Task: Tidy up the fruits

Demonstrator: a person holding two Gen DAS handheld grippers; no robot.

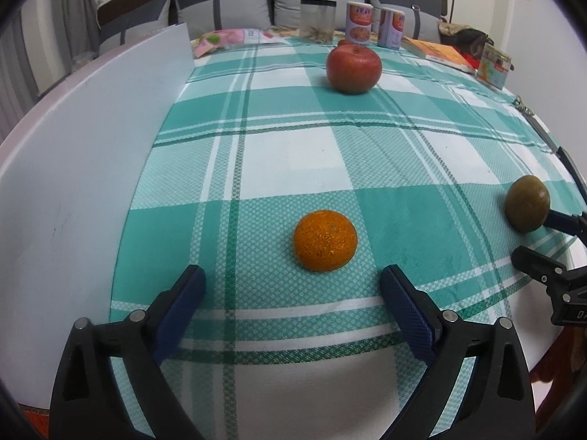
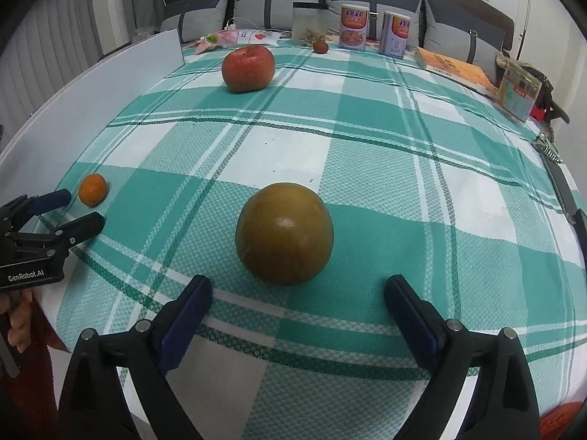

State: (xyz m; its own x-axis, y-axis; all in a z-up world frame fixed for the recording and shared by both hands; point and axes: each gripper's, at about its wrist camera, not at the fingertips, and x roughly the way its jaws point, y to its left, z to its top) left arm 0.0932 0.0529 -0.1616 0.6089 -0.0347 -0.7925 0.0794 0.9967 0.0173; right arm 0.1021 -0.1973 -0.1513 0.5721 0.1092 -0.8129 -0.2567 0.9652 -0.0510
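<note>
The worktop [image 2: 367, 168] is the biggest thing here, covered in a teal and white checked cloth [image 1: 293, 154], with a white board [image 1: 91, 139] standing along its left edge and a grey sofa [image 2: 279, 3] behind it. Way at the back there's an orange book [image 2: 455, 68], two printed cans [image 2: 354, 27] standing upright side by side, and a clear jar [image 1: 317, 18] just left of them.

Both grippers are pretty chunky in frame. The left hand-held gripper [image 1: 291, 284] has its jaws spread wide with nothing between them, hovering just short of the orange [image 1: 325, 240]. The right hand-held gripper [image 2: 297, 291] is also wide and holding nothing, lined up just in front of the brown pear [image 2: 284, 234].

Fruit by size: the red apple [image 2: 248, 68] sits far back, left of centre, well apart from everything else. The pear is near the front edge, the little orange is off to its left near the board, and a tiny reddish-brown fruit [image 2: 320, 47] sits by the jar.
</note>
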